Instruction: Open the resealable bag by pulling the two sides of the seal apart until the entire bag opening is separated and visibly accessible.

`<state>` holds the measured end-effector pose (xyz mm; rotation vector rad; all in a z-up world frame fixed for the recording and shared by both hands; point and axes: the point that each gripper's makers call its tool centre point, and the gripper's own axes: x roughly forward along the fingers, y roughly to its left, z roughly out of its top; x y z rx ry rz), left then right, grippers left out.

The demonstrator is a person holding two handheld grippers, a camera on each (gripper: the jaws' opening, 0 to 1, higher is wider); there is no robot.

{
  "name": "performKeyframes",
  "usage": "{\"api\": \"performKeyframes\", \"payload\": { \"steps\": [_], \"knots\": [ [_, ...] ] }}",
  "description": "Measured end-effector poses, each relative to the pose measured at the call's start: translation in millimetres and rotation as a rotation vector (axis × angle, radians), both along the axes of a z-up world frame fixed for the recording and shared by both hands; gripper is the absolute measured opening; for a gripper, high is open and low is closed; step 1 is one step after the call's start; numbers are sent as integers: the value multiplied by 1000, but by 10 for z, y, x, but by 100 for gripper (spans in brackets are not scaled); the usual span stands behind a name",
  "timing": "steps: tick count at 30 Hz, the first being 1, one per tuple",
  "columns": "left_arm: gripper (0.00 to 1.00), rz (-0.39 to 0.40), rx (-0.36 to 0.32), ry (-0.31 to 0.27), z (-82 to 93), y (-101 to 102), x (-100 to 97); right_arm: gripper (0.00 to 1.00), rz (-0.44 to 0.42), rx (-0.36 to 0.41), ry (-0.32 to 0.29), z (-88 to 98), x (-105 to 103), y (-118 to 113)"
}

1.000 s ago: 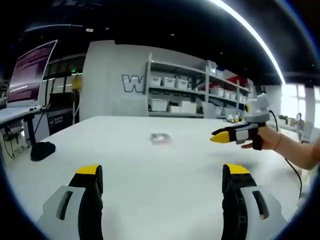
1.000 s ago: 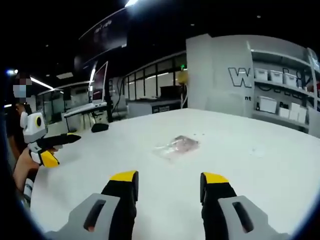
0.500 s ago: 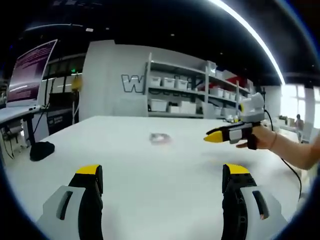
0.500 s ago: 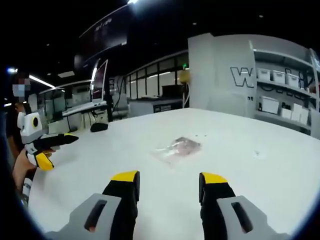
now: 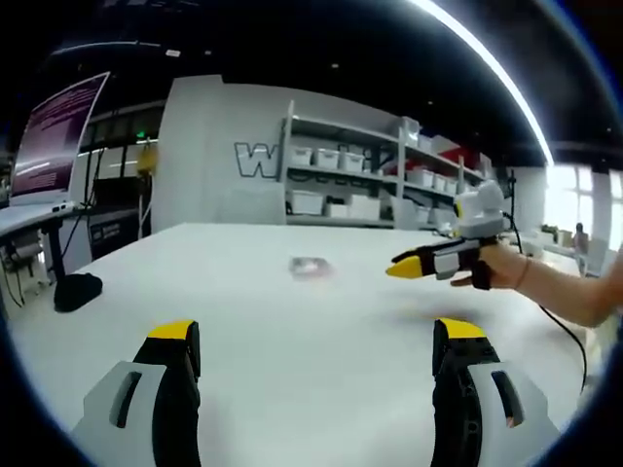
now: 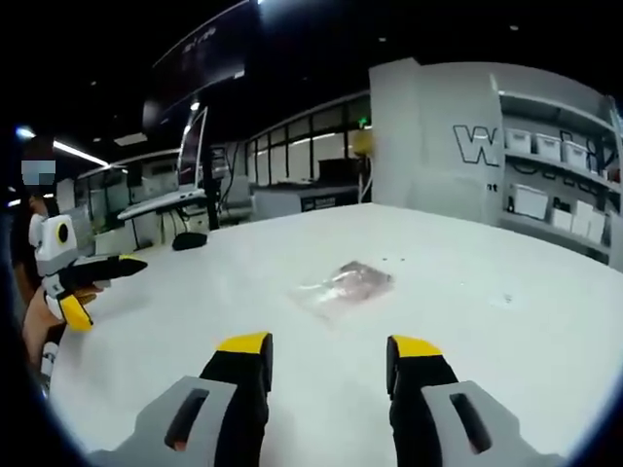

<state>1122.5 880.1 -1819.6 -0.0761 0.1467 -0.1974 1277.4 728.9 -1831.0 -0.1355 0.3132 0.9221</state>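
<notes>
Right gripper (image 5: 414, 267) edged leftward | one bag (image 6: 343, 285) flat | both jaws wide

We hold our left gripper (image 5: 316, 341) low and level, its two yellow-tipped jaws spread wide apart with nothing between them. Our right gripper (image 6: 326, 350) sits the same way, jaws parted and empty. In the left gripper view, our right hand (image 5: 492, 268) comes in from the right, forearm stretched out, gripping its tool with the yellow tips pointing left. In the right gripper view, our left hand (image 6: 44, 311) shows at the far left edge, its gripper's jaws splayed apart.
</notes>
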Motion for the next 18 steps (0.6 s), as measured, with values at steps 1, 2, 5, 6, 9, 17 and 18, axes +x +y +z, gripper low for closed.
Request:
{"api": "performKeyframes", "payload": {
  "steps": [1, 2, 5, 6, 9, 17, 18],
  "knots": [
    [100, 1, 0, 0, 1, 4, 0, 46, 1, -1, -1, 5, 9, 5],
    [100, 2, -1, 0, 5, 7, -1, 46, 1, 0, -3, 10, 9, 8],
    [100, 4, 2, 1, 3, 16, -4, 45, 3, 6, -7, 37, 45, 22],
    [100, 6, 3, 3, -1, 20, -4, 45, 3, 7, -8, 41, 47, 26],
    [100, 9, 2, 4, -3, 19, -4, 44, 6, 12, -5, 37, 62, 40],
    [100, 5, 4, 5, 0, -18, -9, 43, 20, 9, -8, 33, 118, 82],
    [100, 5, 4, 6, 0, -20, -6, 43, 20, 9, -8, 33, 127, 89]
  ]
}}
